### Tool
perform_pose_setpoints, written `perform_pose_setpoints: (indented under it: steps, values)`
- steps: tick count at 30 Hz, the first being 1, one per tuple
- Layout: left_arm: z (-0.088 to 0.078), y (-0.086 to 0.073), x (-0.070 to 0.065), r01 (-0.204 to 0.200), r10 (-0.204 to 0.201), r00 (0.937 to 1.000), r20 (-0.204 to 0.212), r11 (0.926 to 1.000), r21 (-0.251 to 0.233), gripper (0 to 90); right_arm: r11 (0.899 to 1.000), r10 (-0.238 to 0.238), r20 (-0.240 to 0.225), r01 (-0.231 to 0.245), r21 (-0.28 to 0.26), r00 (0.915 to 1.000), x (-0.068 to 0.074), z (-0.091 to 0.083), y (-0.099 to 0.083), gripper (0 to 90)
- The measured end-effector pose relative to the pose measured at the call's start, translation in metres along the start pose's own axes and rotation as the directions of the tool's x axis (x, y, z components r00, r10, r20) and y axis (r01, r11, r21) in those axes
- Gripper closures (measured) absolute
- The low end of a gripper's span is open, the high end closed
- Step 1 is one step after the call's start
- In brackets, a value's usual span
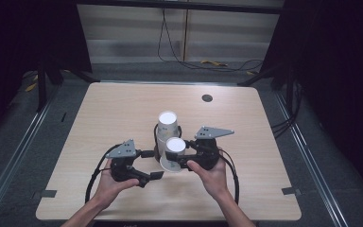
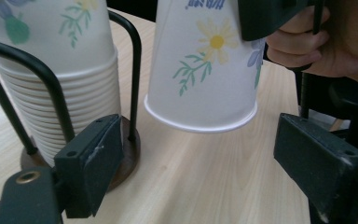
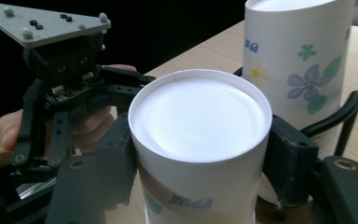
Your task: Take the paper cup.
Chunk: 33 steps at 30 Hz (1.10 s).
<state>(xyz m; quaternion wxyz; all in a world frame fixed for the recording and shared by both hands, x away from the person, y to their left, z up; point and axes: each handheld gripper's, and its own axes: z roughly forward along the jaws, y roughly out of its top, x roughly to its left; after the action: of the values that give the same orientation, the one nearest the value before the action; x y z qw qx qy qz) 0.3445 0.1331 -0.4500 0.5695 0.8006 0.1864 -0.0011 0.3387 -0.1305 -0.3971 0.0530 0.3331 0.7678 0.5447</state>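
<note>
White paper cup with printed flowers (image 1: pixel 174 155), upside down, base up, clamped at its sides between the two black jaws of the right gripper (image 1: pixel 185 160); seen close in the right gripper view (image 3: pixel 199 140), pads pressed against both walls just under the base rim. Held clear of the table: in the left gripper view (image 2: pixel 205 70) the rolled mouth rim hangs above the wood with a gap and shadow beneath, slightly tilted. Just beside it, a tall stack of matching inverted flowered paper cups (image 1: pixel 167 124) seated in a black wire holder with a round dark base (image 2: pixel 126 149), thin curved rods rising around the stack; held cup near the stack, whether touching cannot be told. Left gripper (image 1: pixel 152 164) spread wide, nothing between the pads, jaws pointing toward the holder's base and the hanging cup, low over the light wooden table (image 1: pixel 246 123). Small dark round inset (image 1: pixel 207 98) near the table's far edge, well apart from everything else.
</note>
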Motion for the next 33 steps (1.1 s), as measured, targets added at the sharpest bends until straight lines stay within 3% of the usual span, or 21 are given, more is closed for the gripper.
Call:
perform_pose_setpoints:
  steps: [16, 24, 33]
  values:
    - [0.01, -0.007, -0.002, 0.002, -0.002, 1.0, -0.009, 1.0, 0.007, 16.7, 0.999, -0.008, -0.053, 0.01, 0.045, 0.9985, 0.01, 0.022, -0.008, 35.3]
    - [0.013, -0.009, -0.001, 0.025, -0.025, 0.9997, 0.0, 0.9996, 0.015, 19.0, 0.999, -0.014, -0.058, 0.016, 0.034, 0.9982, 0.014, 0.028, -0.012, 35.2]
    - [0.015, -0.01, -0.001, 0.021, -0.021, 0.9998, 0.001, 0.9996, 0.017, 16.1, 1.0, -0.011, -0.076, 0.013, 0.028, 0.9971, 0.018, 0.032, -0.013, 35.2]
